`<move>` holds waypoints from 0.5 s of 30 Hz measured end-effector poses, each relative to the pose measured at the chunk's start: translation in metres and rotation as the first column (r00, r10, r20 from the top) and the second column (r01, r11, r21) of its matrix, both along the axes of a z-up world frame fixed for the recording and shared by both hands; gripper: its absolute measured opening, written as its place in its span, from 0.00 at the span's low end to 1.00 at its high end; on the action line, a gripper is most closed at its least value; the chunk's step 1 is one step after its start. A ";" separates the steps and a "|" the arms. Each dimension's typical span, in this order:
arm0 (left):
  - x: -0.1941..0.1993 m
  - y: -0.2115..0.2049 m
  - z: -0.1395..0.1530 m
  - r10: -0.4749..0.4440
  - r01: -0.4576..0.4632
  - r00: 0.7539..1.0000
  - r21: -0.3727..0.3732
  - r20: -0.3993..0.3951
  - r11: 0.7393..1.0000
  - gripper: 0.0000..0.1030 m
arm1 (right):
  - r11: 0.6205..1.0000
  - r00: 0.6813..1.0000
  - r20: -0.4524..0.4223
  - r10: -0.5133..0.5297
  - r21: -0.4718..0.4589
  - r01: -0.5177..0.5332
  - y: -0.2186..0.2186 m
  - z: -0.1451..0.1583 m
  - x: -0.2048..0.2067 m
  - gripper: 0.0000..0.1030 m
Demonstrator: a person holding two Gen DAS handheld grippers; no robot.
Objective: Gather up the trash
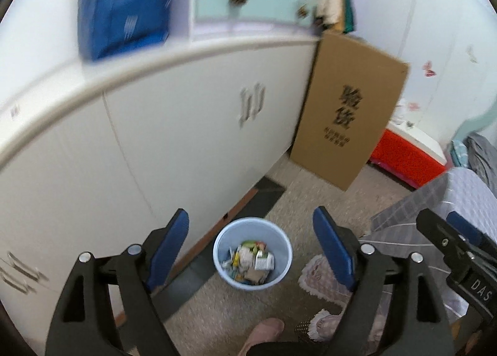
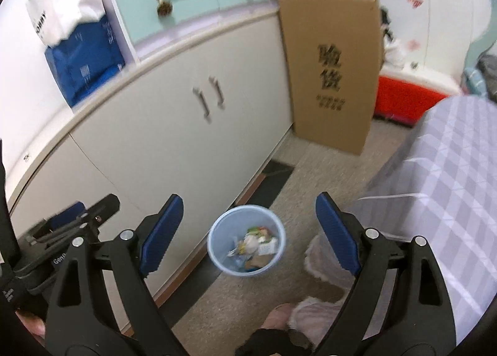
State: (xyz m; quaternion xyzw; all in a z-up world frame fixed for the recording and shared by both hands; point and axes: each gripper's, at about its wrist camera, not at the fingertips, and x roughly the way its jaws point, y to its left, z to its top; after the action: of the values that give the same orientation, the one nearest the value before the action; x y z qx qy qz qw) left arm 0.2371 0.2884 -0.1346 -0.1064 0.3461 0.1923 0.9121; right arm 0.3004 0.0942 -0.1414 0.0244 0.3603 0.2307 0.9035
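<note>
Trash (image 1: pixel 253 259) fills my pale blue bin (image 1: pixel 281 266) beside the white cabinet (image 1: pixel 174 138); cardboard box (image 1: pixel 348 107) stands beyond; both tongs (image 1: pixel 251 247) (image 2: pixel 248 232) apart, empty.

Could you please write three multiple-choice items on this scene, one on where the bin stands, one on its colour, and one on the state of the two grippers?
1. Where does the bin stand?
A. On the floor beside the white cabinet
B. On top of the cabinet
C. On the checked bedcover

2. What colour is the bin?
A. Red
B. Light blue
C. Black

3. How are the left gripper and right gripper?
A. Both shut on trash
B. One open, one shut
C. Both open and holding nothing

Answers: 1 A, it sits on the carpet at the cabinet's base; 2 B, its wall is pale blue; 3 C, each pair of blue pads stands wide apart with nothing between.
</note>
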 end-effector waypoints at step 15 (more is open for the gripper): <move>-0.094 -0.161 0.097 -0.272 0.241 0.943 0.172 0.190 0.955 0.88 | 0.974 0.951 0.212 -0.225 0.025 0.225 -0.151 0.091 -0.129 0.91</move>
State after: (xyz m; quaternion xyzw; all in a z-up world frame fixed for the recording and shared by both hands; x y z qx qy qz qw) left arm 0.1431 0.1276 -0.0372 -0.0130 0.2428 0.0842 0.9663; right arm 0.1710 -0.0566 -0.0501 0.0406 0.2562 0.1276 0.9573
